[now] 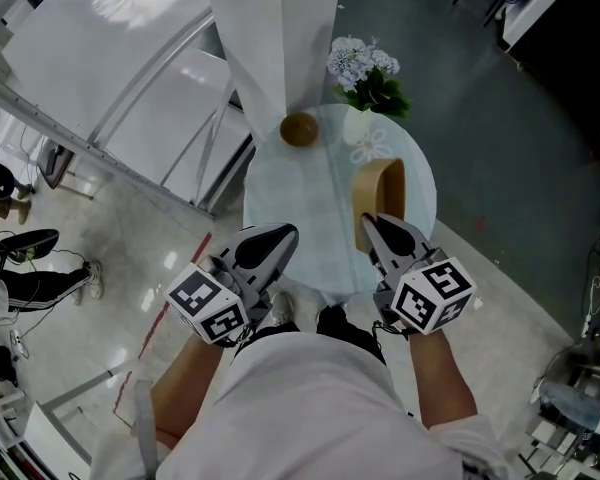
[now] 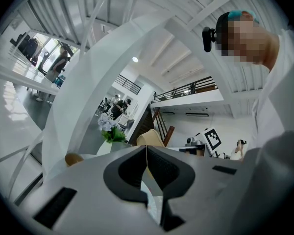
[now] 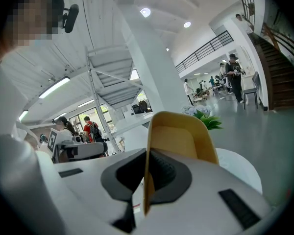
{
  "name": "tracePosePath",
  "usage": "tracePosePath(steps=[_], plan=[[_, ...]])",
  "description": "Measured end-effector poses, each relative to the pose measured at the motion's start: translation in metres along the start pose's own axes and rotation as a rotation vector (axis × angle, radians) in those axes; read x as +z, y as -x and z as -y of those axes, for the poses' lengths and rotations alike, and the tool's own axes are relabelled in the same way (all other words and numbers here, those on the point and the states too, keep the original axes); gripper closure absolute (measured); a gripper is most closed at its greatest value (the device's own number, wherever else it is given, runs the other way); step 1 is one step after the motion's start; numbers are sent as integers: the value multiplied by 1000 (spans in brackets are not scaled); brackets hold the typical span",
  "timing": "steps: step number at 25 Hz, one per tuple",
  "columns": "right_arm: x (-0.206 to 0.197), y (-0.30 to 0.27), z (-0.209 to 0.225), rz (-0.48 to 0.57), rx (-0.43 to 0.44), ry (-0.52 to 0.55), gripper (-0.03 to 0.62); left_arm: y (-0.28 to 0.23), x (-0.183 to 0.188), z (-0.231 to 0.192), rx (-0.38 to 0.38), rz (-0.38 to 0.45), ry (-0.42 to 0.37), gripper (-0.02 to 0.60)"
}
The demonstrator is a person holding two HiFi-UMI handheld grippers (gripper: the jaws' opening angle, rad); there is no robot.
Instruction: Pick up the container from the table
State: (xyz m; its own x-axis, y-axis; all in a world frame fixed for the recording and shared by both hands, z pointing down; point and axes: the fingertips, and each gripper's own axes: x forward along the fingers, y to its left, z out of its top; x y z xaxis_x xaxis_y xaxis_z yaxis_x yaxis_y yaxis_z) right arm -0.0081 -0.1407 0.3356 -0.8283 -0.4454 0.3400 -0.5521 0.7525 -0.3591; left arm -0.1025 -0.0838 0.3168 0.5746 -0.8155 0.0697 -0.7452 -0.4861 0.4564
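The container (image 1: pixel 380 192) is a tan, open-topped box with rounded corners, lying on its side at the right of the round glass table (image 1: pixel 285 203). My right gripper (image 1: pixel 368 225) is shut on the container's near wall. In the right gripper view that thin wall runs between the pads of the right gripper (image 3: pixel 146 177), and the container (image 3: pixel 181 136) rises beyond the jaws. My left gripper (image 1: pixel 283 234) hovers over the table's near left edge, shut with nothing in it. In the left gripper view the left gripper (image 2: pixel 146 164) has its jaws touching, and the container (image 2: pixel 149 139) shows past them.
A small wooden bowl (image 1: pixel 299 129) sits at the table's far side beside a white vase of flowers (image 1: pixel 365 80). A white pillar (image 1: pixel 270 38) rises just behind the table. White stair framing (image 1: pixel 130 98) stands to the left. A person's legs (image 1: pixel 30 268) are at far left.
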Motion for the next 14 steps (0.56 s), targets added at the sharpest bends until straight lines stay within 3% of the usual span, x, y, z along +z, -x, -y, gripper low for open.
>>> tracePosePath(steps=[14], plan=[[-2,-6,9,-8,15,-7,568,-12,-4,-4,6,-6,2,560]])
